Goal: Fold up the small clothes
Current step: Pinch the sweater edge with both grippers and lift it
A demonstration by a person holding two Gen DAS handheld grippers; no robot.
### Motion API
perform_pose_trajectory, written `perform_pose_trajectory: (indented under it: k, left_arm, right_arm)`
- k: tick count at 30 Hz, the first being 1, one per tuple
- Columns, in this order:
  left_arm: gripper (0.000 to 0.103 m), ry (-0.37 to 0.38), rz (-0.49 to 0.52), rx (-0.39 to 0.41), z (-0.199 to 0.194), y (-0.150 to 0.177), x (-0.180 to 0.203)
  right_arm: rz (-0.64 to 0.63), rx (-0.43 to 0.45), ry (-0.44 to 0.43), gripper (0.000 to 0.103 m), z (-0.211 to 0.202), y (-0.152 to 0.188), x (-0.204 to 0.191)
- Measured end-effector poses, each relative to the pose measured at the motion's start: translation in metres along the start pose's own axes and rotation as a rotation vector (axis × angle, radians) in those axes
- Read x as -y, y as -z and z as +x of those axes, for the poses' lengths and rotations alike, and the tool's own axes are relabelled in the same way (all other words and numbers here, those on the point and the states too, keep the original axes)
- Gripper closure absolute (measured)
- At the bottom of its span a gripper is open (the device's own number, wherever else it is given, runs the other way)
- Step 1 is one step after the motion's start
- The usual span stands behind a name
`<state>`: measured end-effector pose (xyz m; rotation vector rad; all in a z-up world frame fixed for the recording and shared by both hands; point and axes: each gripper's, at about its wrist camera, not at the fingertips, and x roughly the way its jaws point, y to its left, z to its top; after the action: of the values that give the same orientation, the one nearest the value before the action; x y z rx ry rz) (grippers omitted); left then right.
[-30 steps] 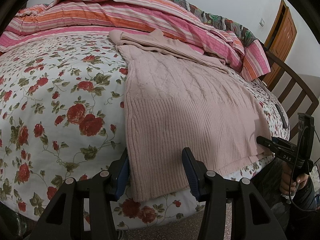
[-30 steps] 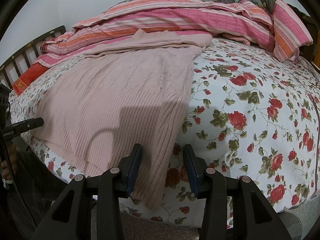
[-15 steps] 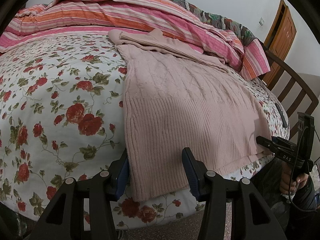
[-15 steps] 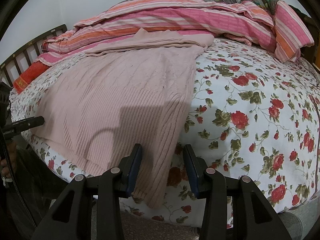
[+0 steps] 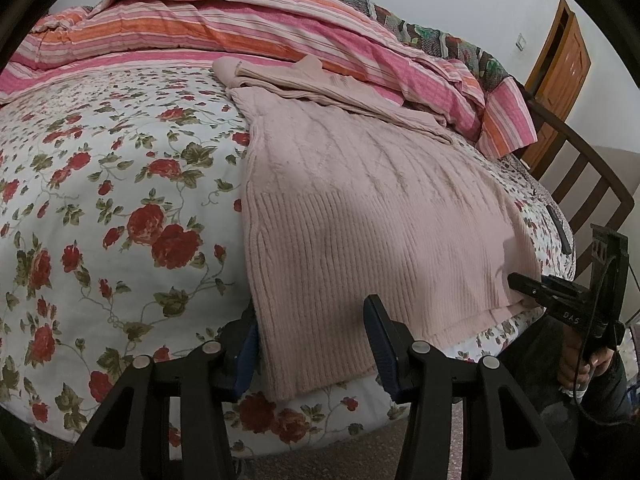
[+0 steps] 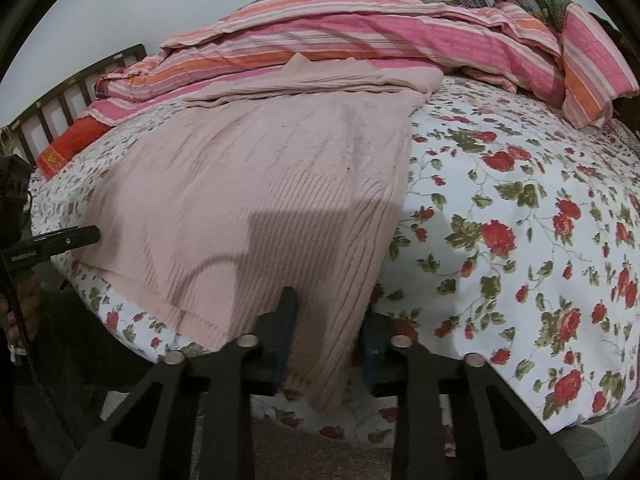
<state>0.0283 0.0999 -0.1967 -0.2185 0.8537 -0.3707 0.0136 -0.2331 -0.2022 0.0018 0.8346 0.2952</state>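
Note:
A pale pink knit sweater lies flat on the flowered bedsheet, its ribbed hem hanging over the near edge of the bed. My left gripper straddles the hem's left corner. Its jaws are closing with the knit lying between them, and the pads do not pinch it. My right gripper is at the hem's other corner. Its jaws are closing too, and the cloth is bunched and squeezed between its pads. Each gripper shows in the other's view: the right gripper and the left gripper.
A smoother pink cloth lies across the sweater's far end, against a striped pink and orange quilt heaped at the back. A wooden bed rail and a door stand on the right. A hand holds the right gripper's handle.
The right gripper's jaws have narrowed onto the sweater's hem corner and gathered the cloth. The left jaws have come in slightly. Neither hand has shifted.

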Motion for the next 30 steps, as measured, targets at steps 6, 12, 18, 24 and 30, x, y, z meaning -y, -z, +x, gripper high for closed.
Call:
perform_pose_trajectory:
  k: [6, 12, 18, 24, 30]
  left_arm:
    - [0.086, 0.066, -0.029, -0.033, 0.002, 0.001, -0.003]
    - [0.096, 0.173, -0.08, -0.003, -0.013, 0.001, -0.007]
    - [0.097, 0.281, -0.154, 0.066, -0.041, -0.011, -0.015]
    - [0.097, 0.307, -0.151, 0.148, -0.067, -0.044, -0.006]
    - [0.097, 0.273, -0.126, 0.236, -0.081, -0.101, 0.011]
  right_arm:
    - [0.009, -0.001, -0.032, 0.096, -0.001, 0.0, 0.002]
    - [0.099, -0.003, -0.12, 0.097, -0.008, -0.004, 0.015]
    - [0.21, 0.052, -0.226, 0.098, -0.034, -0.016, 0.025]
    - [0.287, 0.1, -0.308, 0.098, -0.054, -0.044, 0.032]
    - [0.385, 0.153, -0.383, 0.098, -0.063, -0.088, 0.046]
